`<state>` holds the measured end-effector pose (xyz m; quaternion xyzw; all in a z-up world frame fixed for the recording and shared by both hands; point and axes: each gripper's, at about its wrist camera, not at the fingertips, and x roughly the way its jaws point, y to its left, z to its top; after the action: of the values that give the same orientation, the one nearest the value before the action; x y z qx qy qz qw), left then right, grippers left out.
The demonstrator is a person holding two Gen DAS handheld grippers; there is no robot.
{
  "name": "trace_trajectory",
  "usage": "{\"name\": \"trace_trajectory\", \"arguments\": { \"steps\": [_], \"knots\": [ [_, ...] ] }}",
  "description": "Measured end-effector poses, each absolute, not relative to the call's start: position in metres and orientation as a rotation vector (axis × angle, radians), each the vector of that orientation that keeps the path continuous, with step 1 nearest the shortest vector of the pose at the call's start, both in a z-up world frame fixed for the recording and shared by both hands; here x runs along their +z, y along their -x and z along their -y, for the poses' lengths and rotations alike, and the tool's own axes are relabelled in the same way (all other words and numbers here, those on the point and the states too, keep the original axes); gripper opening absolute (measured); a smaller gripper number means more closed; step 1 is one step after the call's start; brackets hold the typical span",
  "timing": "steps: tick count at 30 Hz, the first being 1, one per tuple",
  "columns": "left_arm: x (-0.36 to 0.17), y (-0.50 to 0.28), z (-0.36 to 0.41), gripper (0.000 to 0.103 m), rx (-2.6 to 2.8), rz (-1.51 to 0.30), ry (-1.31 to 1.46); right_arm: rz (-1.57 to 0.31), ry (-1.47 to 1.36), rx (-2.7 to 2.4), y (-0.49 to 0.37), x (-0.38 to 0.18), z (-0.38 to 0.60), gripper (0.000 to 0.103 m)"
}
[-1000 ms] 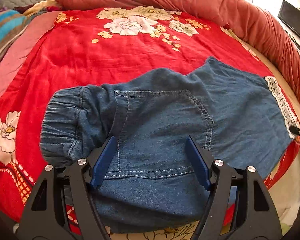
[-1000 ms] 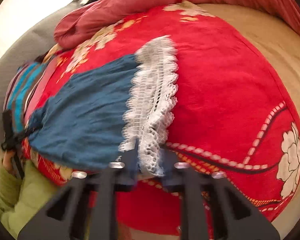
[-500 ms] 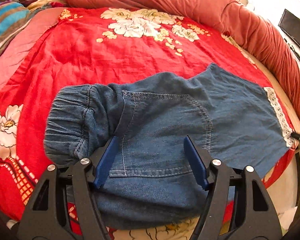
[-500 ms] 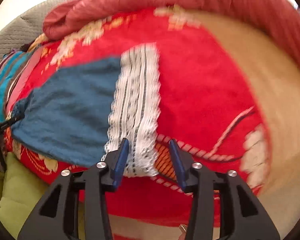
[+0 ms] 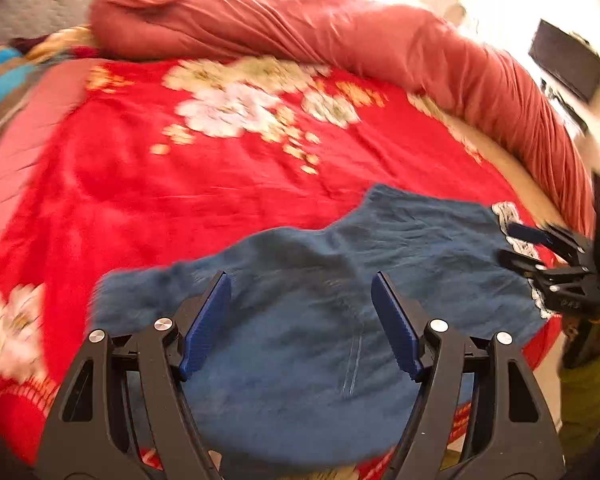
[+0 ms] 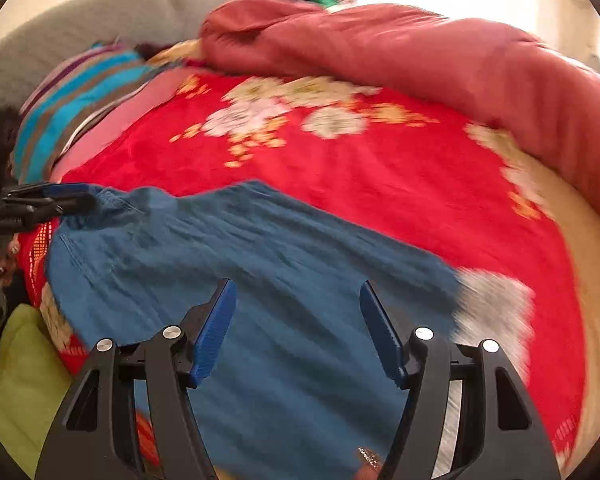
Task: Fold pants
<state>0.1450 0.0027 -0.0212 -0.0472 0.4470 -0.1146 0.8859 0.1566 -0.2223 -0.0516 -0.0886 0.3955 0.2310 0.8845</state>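
Blue denim pants (image 5: 320, 320) with a white lace hem (image 5: 516, 240) lie flat on a red floral blanket (image 5: 180, 200). My left gripper (image 5: 300, 320) is open and empty above the waist end. My right gripper (image 6: 296, 328) is open and empty above the leg, with the lace hem (image 6: 492, 304) to its right. The right gripper also shows in the left wrist view (image 5: 540, 248) at the lace hem. The left gripper shows in the right wrist view (image 6: 48, 204) at the waist end. Both views are blurred by motion.
A rolled salmon-red quilt (image 5: 340, 40) runs along the far and right side of the bed. Striped bedding (image 6: 72, 96) lies at the far left. A green sleeve (image 6: 16, 380) is at the near bed edge. A dark screen (image 5: 566, 64) stands beyond the bed.
My right gripper let go of the lace hem, opened wide and swung over the leg. My left gripper stayed open and lifted back a little. The pants lie flatter.
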Motion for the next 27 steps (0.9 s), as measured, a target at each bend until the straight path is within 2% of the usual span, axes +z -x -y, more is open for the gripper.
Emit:
{"name": "trace_trajectory", "arguments": {
  "steps": [5,6,10,12,17,18,19,21,23,24,27],
  "knots": [
    [-0.061,-0.181,-0.017,0.065,-0.162,-1.065,0.116,-0.905,0.193,0.536,-0.214,-0.076,0.164,0.063],
    [-0.065,-0.18,-0.028,0.065,-0.126,-1.058,0.132,-0.915,0.203,0.521,-0.223,-0.082,0.158,0.063],
    [-0.069,-0.167,-0.046,0.054,-0.126,-1.016,0.164,-0.966,0.197,0.38,-0.253,-0.107,0.174,0.065],
    [-0.069,-0.162,-0.05,0.054,-0.142,-0.999,0.186,-0.98,0.118,0.376,-0.256,-0.111,0.191,0.065],
    [-0.066,-0.157,-0.053,0.054,-0.164,-0.963,0.221,-0.94,0.12,0.374,-0.245,-0.101,0.194,0.066],
    [-0.059,-0.15,-0.055,0.057,-0.162,-0.944,0.232,-0.917,0.11,0.386,-0.238,-0.093,0.196,0.067],
    [-0.05,-0.141,-0.057,0.066,-0.159,-0.926,0.23,-0.886,0.096,0.41,-0.226,-0.083,0.202,0.067],
    [-0.036,-0.127,-0.058,0.071,-0.139,-0.894,0.192,-0.845,0.087,0.435,-0.202,-0.068,0.214,0.068],
    [-0.026,-0.114,-0.058,0.081,-0.097,-0.875,0.139,-0.83,0.095,0.452,-0.181,-0.06,0.221,0.074],
    [-0.021,-0.106,-0.057,0.084,-0.056,-0.869,0.095,-0.828,0.104,0.451,-0.173,-0.058,0.223,0.074],
    [-0.014,-0.086,-0.045,0.084,-0.054,-0.856,0.026,-0.817,0.163,0.438,-0.14,-0.054,0.232,0.075]
  ]
}}
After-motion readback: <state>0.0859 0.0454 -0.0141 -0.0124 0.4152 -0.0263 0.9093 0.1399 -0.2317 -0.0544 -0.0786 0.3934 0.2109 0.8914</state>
